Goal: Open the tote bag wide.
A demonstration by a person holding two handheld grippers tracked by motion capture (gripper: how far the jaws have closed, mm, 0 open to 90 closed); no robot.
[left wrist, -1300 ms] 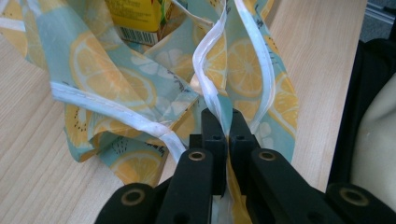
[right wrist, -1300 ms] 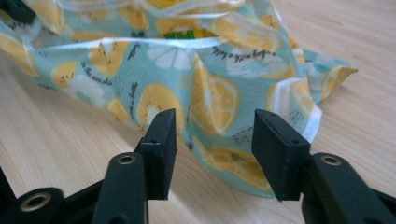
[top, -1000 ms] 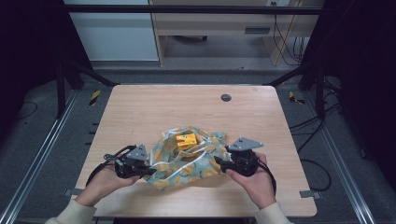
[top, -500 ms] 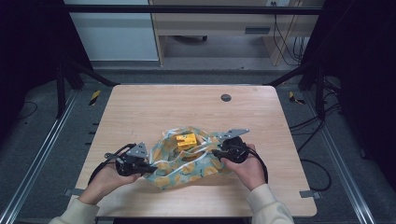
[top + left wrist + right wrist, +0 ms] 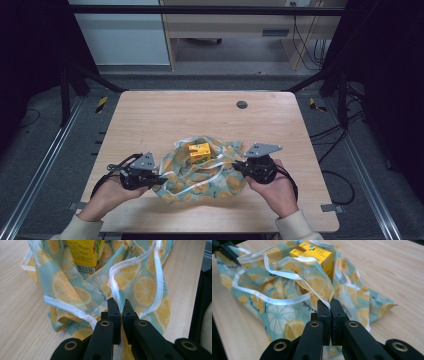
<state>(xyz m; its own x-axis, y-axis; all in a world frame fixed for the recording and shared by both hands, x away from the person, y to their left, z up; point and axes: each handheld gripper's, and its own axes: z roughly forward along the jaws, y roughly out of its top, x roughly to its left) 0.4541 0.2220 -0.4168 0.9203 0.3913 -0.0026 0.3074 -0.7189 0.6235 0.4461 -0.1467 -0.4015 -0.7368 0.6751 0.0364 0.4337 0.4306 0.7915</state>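
Carton (image 5: 199, 152) upright in cloth (image 5: 200, 177), grippers pinching

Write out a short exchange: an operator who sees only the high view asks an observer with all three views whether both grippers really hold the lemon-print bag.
Operator: From above, I can't tell if the left gripper has the fabric. Does it?
Observer: Yes. In the left gripper view its jaws are shut on the white-trimmed edge of the light blue lemon-print fabric bag.
Operator: And the right gripper?
Observer: In the right gripper view its jaws are also shut, pinching the bag's white hem.
Operator: I see a small yellow carton in the middle. Anything printed on it?
Observer: The left gripper view shows a barcode along the carton's lower edge and small print above it, too fine to read.
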